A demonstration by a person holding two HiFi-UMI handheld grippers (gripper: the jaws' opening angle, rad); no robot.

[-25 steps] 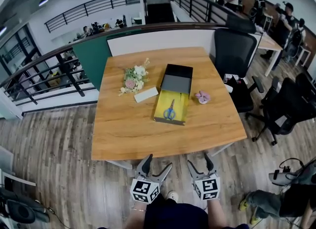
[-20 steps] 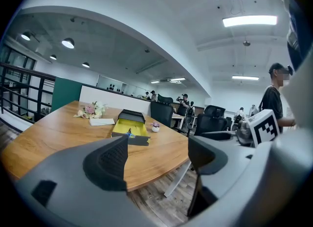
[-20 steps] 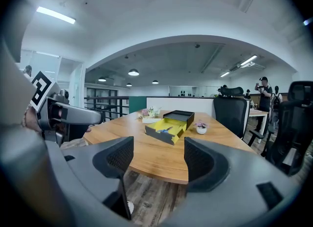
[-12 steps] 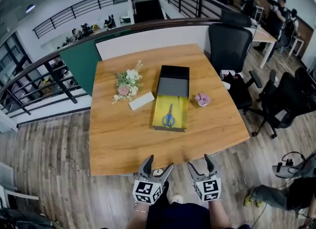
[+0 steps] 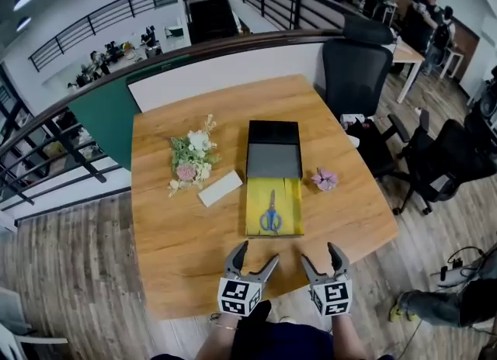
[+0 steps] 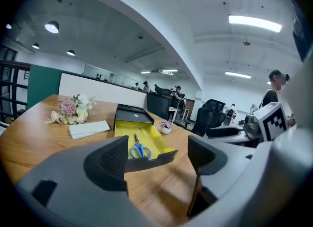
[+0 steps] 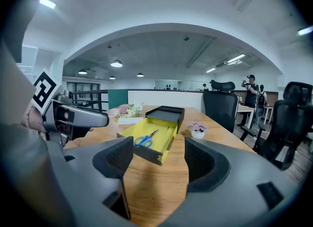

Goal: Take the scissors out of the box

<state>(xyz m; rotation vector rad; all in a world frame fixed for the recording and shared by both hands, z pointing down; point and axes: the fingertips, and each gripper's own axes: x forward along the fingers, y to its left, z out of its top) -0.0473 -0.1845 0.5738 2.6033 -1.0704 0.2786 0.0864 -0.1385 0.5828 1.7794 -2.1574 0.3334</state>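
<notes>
Found a flower bouquet (image 5: 189,164) toward the left edge of the wooden table (image 5: 171,250), well short of the far left corner. Saw a flat white block (image 5: 220,188) just beside it on the near side, lying aslant, between bouquet and box.

Held the left gripper (image 5: 255,254) over the near edge, jaws spread wide and empty, with only bare wood showing between them.

Spotted the box (image 5: 251,209) about mid-table, slightly right of centre, lying lengthwise from near to far: yellow-lined at the end toward the near edge, black at the end toward the far edge. Located the scissors (image 5: 270,217) lying flat inside the yellow end, blue handles toward the near edge, blades pointing away, touched by neither gripper. Noted the box's low near wall between both grippers and the scissors.

Held the right gripper (image 5: 320,254) beside the left one over the same near edge, jaws likewise wide apart, gripping nothing.

Saw a small pink potted flower (image 5: 324,179) just right of the box, apart from it, toward the right edge. Made out a black office chair (image 5: 353,71) past the far right corner and more dark chairs (image 5: 446,160) off the right edge.
</notes>
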